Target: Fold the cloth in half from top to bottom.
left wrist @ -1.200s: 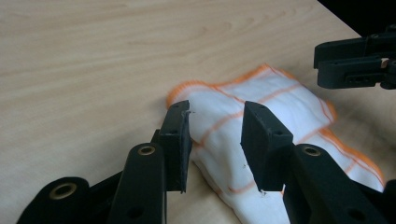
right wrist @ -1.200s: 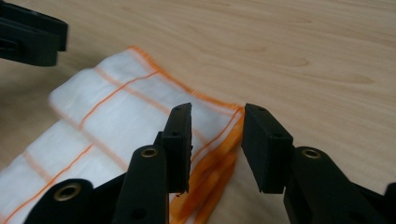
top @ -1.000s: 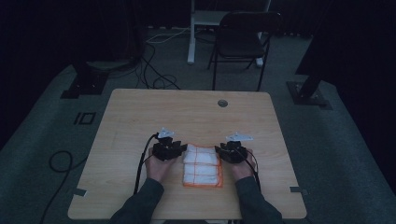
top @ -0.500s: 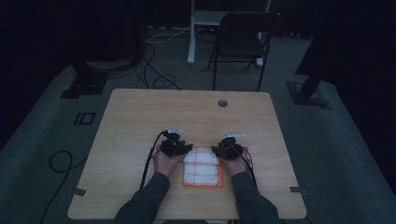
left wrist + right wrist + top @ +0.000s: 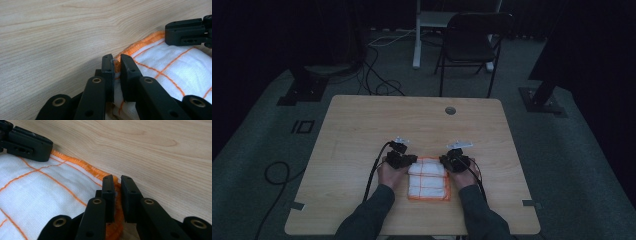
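A folded white cloth [image 5: 428, 181] with an orange hem and orange grid lines lies on the wooden table [image 5: 362, 130], near the front edge. My left gripper [image 5: 408, 160] is at the cloth's far left corner. In the left gripper view, the left gripper [image 5: 116, 59] is shut on the orange hem of the cloth [image 5: 175, 67]. My right gripper [image 5: 449, 161] is at the far right corner. In the right gripper view, the right gripper [image 5: 117, 180] pinches the hem of the cloth [image 5: 37, 192]. Each gripper view also shows the opposite gripper's jaw resting on the cloth.
A round cable hole [image 5: 450, 110] sits near the table's far edge. A dark chair [image 5: 472, 42] and a white stand [image 5: 424, 20] are beyond the table. Cables [image 5: 377, 75] run across the floor at the left. Bare tabletop stretches ahead of the cloth.
Both grippers have moved a little inward, onto the cloth's two far corners. The cloth lies where it was.
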`<state>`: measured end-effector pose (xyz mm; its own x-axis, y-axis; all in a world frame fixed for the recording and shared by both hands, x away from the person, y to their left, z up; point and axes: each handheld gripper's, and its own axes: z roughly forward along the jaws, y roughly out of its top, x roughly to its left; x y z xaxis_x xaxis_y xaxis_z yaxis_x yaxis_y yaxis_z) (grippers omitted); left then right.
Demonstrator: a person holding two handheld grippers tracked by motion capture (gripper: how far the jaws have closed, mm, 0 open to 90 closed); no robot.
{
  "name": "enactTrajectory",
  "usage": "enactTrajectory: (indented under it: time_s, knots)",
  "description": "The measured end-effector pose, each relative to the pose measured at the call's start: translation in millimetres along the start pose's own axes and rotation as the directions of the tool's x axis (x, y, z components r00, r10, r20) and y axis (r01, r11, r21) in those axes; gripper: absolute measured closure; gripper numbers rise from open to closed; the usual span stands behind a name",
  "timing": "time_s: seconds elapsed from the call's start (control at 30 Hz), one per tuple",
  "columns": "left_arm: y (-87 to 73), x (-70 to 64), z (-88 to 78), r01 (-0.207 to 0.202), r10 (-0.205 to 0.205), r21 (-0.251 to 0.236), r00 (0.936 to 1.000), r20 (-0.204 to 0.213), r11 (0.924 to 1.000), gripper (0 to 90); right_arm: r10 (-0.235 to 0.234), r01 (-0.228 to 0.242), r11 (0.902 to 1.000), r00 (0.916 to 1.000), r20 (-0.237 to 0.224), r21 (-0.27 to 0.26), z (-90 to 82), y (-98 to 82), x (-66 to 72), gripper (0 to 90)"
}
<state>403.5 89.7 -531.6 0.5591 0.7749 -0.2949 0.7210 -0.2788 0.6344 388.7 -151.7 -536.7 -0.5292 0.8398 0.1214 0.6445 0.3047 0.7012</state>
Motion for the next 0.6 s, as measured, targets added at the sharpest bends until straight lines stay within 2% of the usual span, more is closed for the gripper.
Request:
enactTrajectory:
  time_s: [0.13,0.37,0.47,0.6]
  knots:
    - [1.3,-3.3,-7.2,-0.010,0.010,-0.024,0.9999,0.004,0.9997,84.1,0.003,-0.004,0.9997,0.9999,-0.010,-0.026,-6.7,1.3,0.2,82.2]
    - [0.4,-11.5,-23.0,-0.035,0.036,-0.069,0.9991,0.021,0.9970,84.2,-0.019,0.017,0.9979,0.9996,-0.023,-0.063,-21.8,2.6,2.7,82.1]
    - [-2.8,-17.0,-34.8,-0.045,0.049,-0.103,0.9981,0.036,0.9937,84.2,-0.025,0.021,0.9953,0.9988,-0.042,-0.095,-31.9,0.7,4.7,81.9]
    - [-7.3,-23.4,-44.8,-0.065,0.071,-0.124,0.9963,0.047,0.9901,84.1,-0.036,0.030,0.9929,0.9980,-0.053,-0.115,-42.0,-1.7,7.8,81.7]
